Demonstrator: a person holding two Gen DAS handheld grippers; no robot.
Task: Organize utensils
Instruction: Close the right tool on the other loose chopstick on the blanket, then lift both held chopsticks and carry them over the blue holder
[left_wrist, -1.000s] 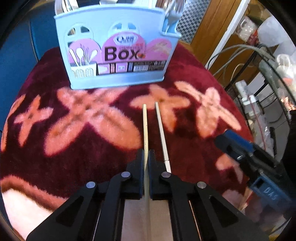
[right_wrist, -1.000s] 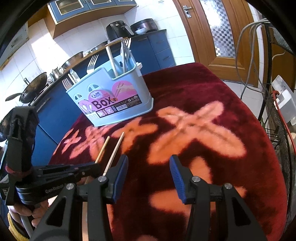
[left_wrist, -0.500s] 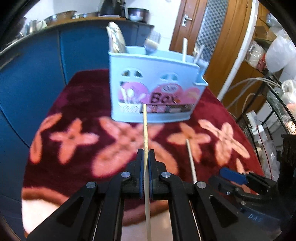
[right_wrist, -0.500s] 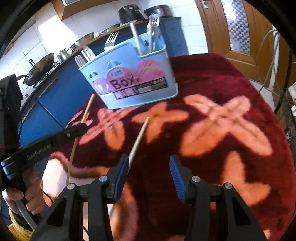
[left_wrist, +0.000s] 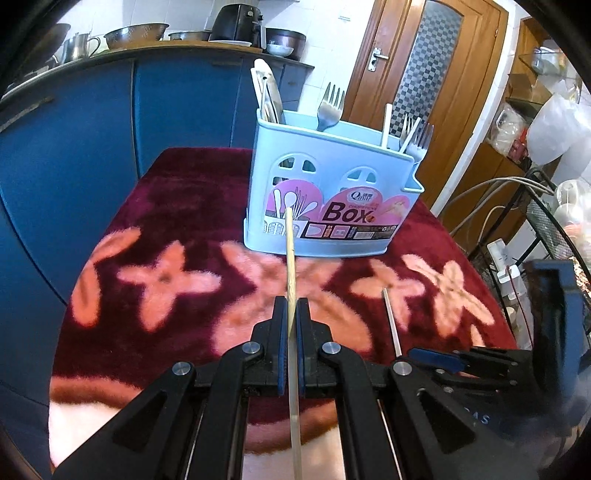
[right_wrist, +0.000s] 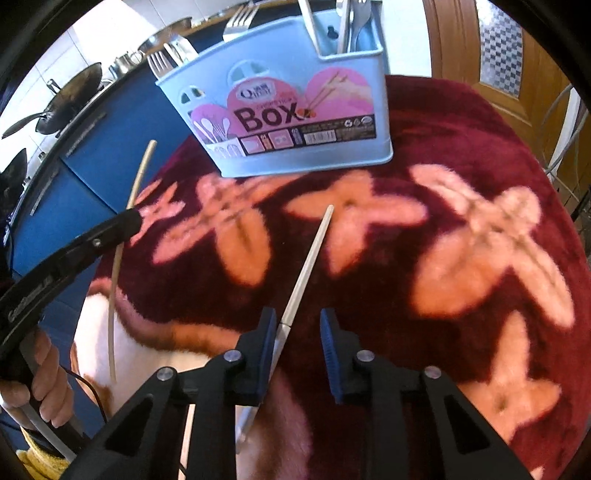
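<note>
A light-blue utensil caddy (left_wrist: 325, 155) (right_wrist: 258, 62) labelled "Box" stands at the far side of the maroon floral cloth (left_wrist: 177, 206), with forks and other cutlery upright in it. My left gripper (left_wrist: 291, 306) (right_wrist: 131, 219) is shut on a wooden chopstick (left_wrist: 290, 251) (right_wrist: 142, 173), held off the cloth and pointing toward the caddy. A second, paler chopstick (right_wrist: 306, 266) (left_wrist: 391, 325) lies on the cloth. My right gripper (right_wrist: 297, 317) straddles its near end with jaws closing. The stick rests beside the left blue pad, and a gap shows to the right pad.
Blue cabinets (left_wrist: 74, 166) with pots and an air fryer on the counter stand behind the table. A wooden door (left_wrist: 424, 74) is at the back right. A wire rack (left_wrist: 554, 229) with cables stands past the table's right edge. A hand (right_wrist: 44, 373) holds the left gripper's handle.
My left gripper lifted its chopstick off the cloth and tilted upward. My right gripper moved over the other chopstick, tipped down, and its jaws narrowed around it.
</note>
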